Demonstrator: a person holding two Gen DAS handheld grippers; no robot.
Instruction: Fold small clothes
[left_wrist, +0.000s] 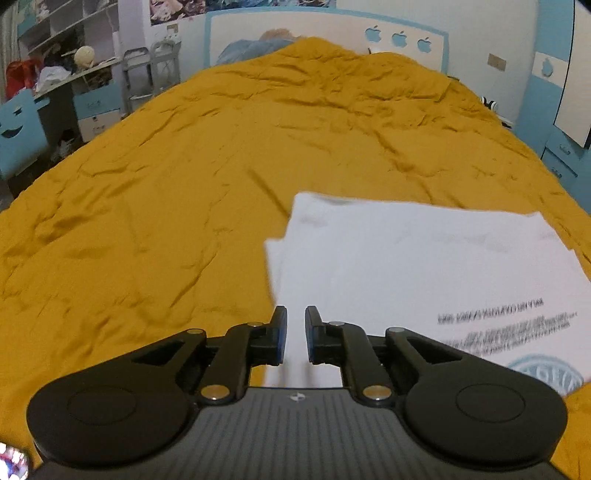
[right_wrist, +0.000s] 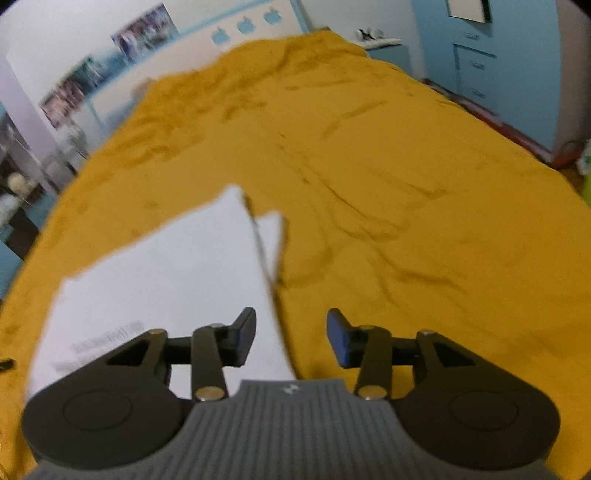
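White folded garment (left_wrist: 424, 266) on the yellow bedspread (left_wrist: 166, 184), near its front edge.
I see dark print lines and a teal round emblem (left_wrist: 546, 373) on it, too blurred to read. Left gripper (left_wrist: 296, 334) slightly apart over its edge; right gripper (right_wrist: 291, 339) wide apart, empty. Apple stickers (left_wrist: 399, 37) on the headboard.

Folded shirt (left_wrist: 424, 266) flat on bedspread (left_wrist: 166, 184), headboard (left_wrist: 332, 33) behind.

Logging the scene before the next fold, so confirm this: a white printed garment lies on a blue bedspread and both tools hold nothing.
Wrong on colour: the bedspread is mustard yellow, as both wrist views show. The white printed garment lies on it, and the left tool and right tool hold nothing.
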